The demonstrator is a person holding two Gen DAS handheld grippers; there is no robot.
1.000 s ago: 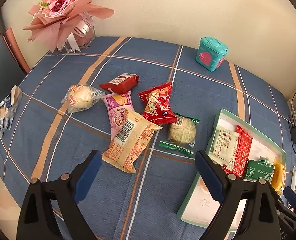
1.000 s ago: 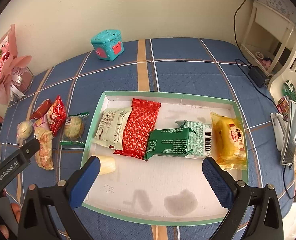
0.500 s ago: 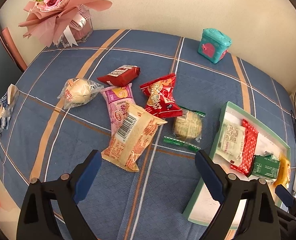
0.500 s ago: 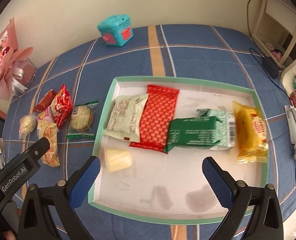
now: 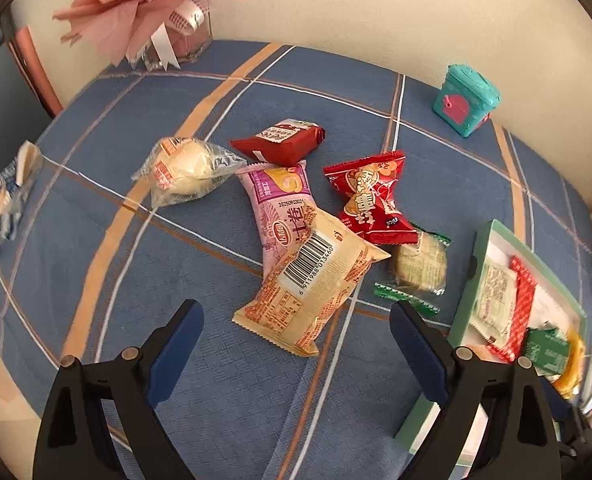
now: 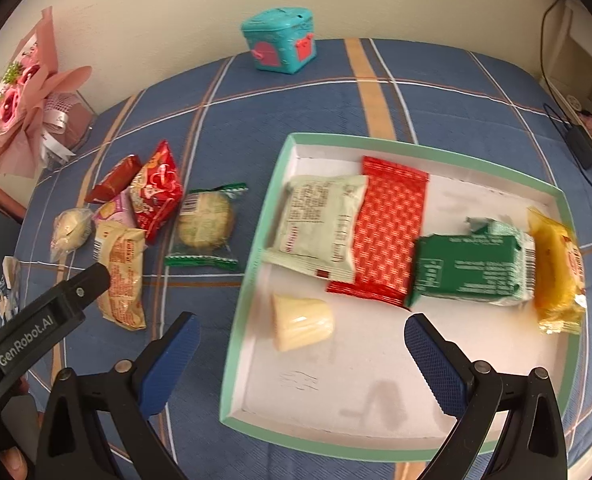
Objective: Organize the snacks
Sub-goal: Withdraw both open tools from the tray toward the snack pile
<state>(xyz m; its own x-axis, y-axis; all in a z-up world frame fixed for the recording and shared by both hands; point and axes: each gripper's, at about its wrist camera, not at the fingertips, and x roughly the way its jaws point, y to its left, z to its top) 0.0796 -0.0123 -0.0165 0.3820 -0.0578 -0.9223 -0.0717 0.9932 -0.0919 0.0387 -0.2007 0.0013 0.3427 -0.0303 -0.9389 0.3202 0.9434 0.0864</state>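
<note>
Loose snacks lie on the blue plaid cloth: a beige barcode packet (image 5: 312, 284), a purple packet (image 5: 280, 200), a red candy bag (image 5: 370, 200), a dark red packet (image 5: 280, 142), a clear-wrapped bun (image 5: 184, 170) and a green-edged cookie (image 5: 418, 266). My left gripper (image 5: 296, 340) is open and empty, just short of the beige packet. The green-rimmed tray (image 6: 376, 446) holds a pale green packet (image 6: 320, 226), a red packet (image 6: 388, 236), a green packet (image 6: 468, 274), a yellow packet (image 6: 556, 276) and a cream piece (image 6: 300, 322). My right gripper (image 6: 300, 354) is open and empty over the tray's near left corner.
A teal box (image 5: 466, 100) stands at the back by the wall. A pink bouquet (image 5: 152, 8) stands at the back left. A blue-white wrapper (image 5: 8, 192) lies at the left edge. A white shelf and cables (image 6: 576, 92) are at the right.
My left gripper has moved forward and down toward the beige packet. My right gripper has shifted left and closer to the tray's near left corner. Both stay open.
</note>
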